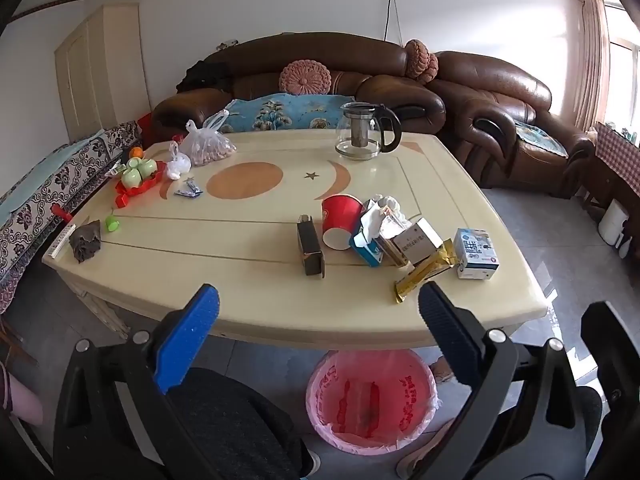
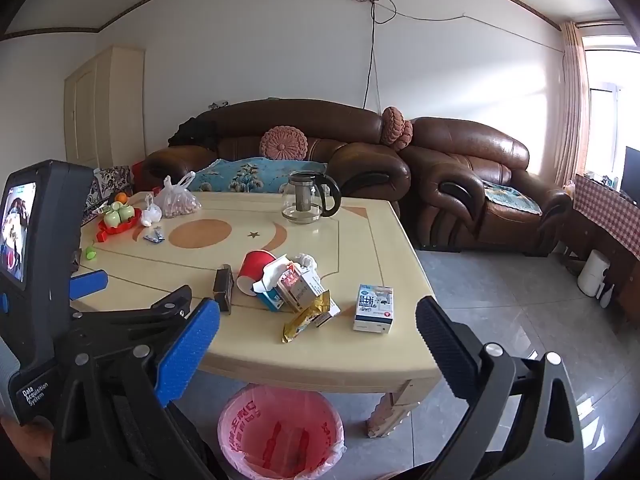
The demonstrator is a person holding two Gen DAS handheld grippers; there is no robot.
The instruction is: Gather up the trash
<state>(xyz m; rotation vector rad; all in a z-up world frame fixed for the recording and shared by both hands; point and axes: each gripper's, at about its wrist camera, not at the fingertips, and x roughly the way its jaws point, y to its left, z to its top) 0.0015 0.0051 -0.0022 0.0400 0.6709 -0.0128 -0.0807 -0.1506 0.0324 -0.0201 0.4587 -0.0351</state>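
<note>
We hold left tool [image 1: 318, 306] and right tool [image 2: 318, 320] both released, nothing between fingers. Trash pile [image 1: 394, 232] on desk [image 1: 240, 300], just right of red cup [image 1: 338, 216]. Pink bin [image 1: 370, 396] on floor below desk edge.

Bin [image 2: 280, 436] bottom cut off; box [image 2: 373, 309] print unreadable.

Ahead of the fingers, the table [image 1: 248, 304] has a smooth, glossy cream top with wood-toned inlay. Beyond both fingertips lies a shiny gold foil wrapper [image 1: 424, 270], and beside it a red paper cup [image 1: 338, 214] (matt outside, white inside) and cardboard boxes [image 1: 416, 240]. Farther off stands a clear glass teapot [image 1: 366, 130] with a metal strainer. Below the fingers, a thin, crinkled pink plastic liner covers the bin [image 1: 370, 402]. The sofa [image 2: 472, 176] looks like glossy brown leather.
</note>
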